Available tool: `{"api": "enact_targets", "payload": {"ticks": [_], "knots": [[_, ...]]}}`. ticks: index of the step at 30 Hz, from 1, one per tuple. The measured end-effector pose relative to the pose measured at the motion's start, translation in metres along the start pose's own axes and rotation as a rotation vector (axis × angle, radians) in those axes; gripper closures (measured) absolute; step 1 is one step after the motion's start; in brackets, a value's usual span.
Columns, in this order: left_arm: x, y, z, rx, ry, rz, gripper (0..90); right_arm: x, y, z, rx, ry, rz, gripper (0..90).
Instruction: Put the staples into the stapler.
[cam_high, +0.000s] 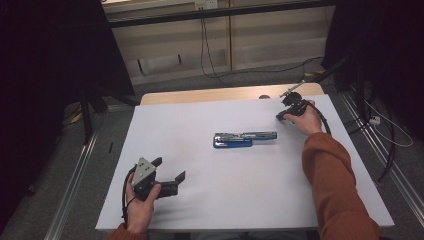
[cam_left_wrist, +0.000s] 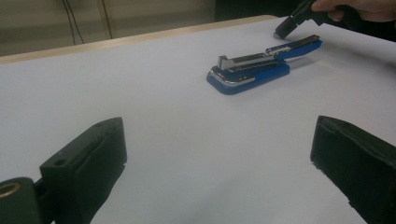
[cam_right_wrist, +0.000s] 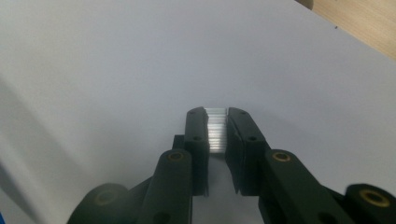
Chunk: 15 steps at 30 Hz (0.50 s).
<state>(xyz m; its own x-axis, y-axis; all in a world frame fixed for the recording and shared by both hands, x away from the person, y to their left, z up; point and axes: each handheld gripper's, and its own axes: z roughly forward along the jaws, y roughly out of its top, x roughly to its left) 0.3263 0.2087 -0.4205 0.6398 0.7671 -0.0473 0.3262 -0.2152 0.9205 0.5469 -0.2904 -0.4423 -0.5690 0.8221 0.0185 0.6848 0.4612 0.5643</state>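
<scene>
A: what's on the table (cam_high: 165, 125)? 
B: one blue stapler (cam_high: 243, 139), opened out flat mid-table. Right gripper (cam_right_wrist: 216, 122) is clamped on a strip of staples (cam_right_wrist: 216, 130) at the far right corner. Left gripper (cam_high: 169, 176) gapes wide, holding nothing, near left.

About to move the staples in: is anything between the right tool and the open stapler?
Nothing visible. The right tool, shut on a strip of staples, has bare white table between it and the blue stapler, which lies open mid-table.
</scene>
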Motion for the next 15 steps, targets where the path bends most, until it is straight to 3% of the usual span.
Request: {"api": "enact_targets", "payload": {"ticks": [15], "knots": [[0.001, 0.0, -0.001, 0.0, 0.004, 0.002, 3.8, 0.002, 0.002, -0.011, -0.035, 0.019, -0.005, 79.0]]}}
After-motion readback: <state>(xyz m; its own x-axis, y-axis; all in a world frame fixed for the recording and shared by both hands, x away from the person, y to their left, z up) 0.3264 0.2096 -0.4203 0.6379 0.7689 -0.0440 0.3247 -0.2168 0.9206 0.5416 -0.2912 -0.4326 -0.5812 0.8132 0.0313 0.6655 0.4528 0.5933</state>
